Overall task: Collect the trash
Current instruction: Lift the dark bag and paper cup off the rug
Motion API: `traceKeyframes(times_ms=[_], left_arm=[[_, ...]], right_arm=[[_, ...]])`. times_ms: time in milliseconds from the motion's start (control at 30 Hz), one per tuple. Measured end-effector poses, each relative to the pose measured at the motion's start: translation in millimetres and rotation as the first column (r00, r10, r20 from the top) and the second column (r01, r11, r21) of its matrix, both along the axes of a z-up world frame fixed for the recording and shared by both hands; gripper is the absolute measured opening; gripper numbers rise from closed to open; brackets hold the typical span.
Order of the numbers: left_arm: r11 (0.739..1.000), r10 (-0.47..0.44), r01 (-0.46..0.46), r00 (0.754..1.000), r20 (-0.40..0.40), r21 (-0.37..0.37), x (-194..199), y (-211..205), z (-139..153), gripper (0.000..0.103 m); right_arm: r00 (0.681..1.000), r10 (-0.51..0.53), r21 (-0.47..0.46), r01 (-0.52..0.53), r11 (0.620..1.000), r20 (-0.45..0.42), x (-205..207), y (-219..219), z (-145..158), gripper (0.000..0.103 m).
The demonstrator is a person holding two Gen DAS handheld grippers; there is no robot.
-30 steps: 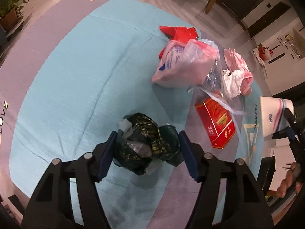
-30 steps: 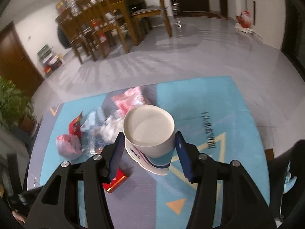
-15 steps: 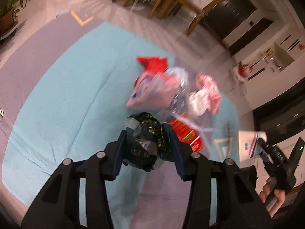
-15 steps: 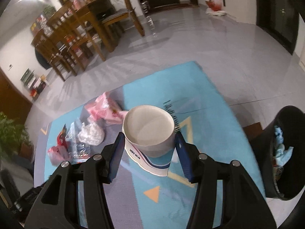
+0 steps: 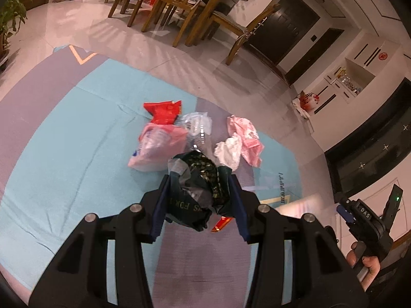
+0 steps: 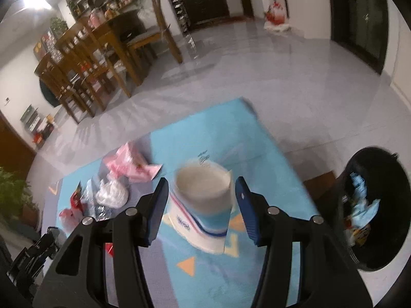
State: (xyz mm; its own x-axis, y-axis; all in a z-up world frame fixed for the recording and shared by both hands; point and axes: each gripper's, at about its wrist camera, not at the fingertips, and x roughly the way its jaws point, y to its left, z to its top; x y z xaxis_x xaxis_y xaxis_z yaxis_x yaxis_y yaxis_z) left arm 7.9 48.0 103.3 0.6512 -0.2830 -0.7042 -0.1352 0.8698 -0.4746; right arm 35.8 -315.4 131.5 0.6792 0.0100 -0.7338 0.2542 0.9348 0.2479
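left gripper (image 5: 199,200) jaws clenched on crumpled dark green foil bag (image 5: 197,179); right gripper (image 6: 201,206) jaws gripped white paper cup (image 6: 203,200) near black round bin (image 6: 372,220).

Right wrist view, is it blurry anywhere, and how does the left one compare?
Right wrist view: paper cup and mat smeared by motion blur, a ceiling light flaring at top left, trash bin soft at the edge. Left wrist view: sharper, dark crumpled wrapper crisp, pinkish cast, fisheye bending the walls.
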Motion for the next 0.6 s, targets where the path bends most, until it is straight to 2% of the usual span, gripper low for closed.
traceKeyframes(times_ms=[133,267,433,533,600], left_arm=[[0.999,-0.041,0.04,0.998,0.042,0.028,-4.7,-16.5,10.5,0.046],[0.995,-0.097,0.096,0.99,0.105,0.014,-8.5,-41.7,31.8,0.046],[0.974,-0.227,0.226,0.959,0.172,0.021,-14.2,-103.4,61.6,0.046],[0.951,-0.292,0.306,0.936,0.197,-0.041,-14.5,-140.7,74.7,0.046],[0.941,-0.313,0.332,0.924,0.221,-0.057,-15.2,-162.9,82.8,0.046]], right_arm=[[0.998,-0.034,-0.004,0.034,0.999,0.056,-8.6,-19.4,17.6,0.054],[0.989,-0.09,-0.027,0.094,0.995,0.12,-20.3,-41.3,38.4,0.054],[0.971,-0.15,0.001,0.153,0.988,0.188,-39.5,-79.9,56.9,0.054],[0.965,-0.167,0.047,0.161,0.986,0.2,-48.6,-101.5,60.6,0.054],[0.969,-0.157,0.082,0.144,0.986,0.19,-51.8,-113.7,59.2,0.054]])
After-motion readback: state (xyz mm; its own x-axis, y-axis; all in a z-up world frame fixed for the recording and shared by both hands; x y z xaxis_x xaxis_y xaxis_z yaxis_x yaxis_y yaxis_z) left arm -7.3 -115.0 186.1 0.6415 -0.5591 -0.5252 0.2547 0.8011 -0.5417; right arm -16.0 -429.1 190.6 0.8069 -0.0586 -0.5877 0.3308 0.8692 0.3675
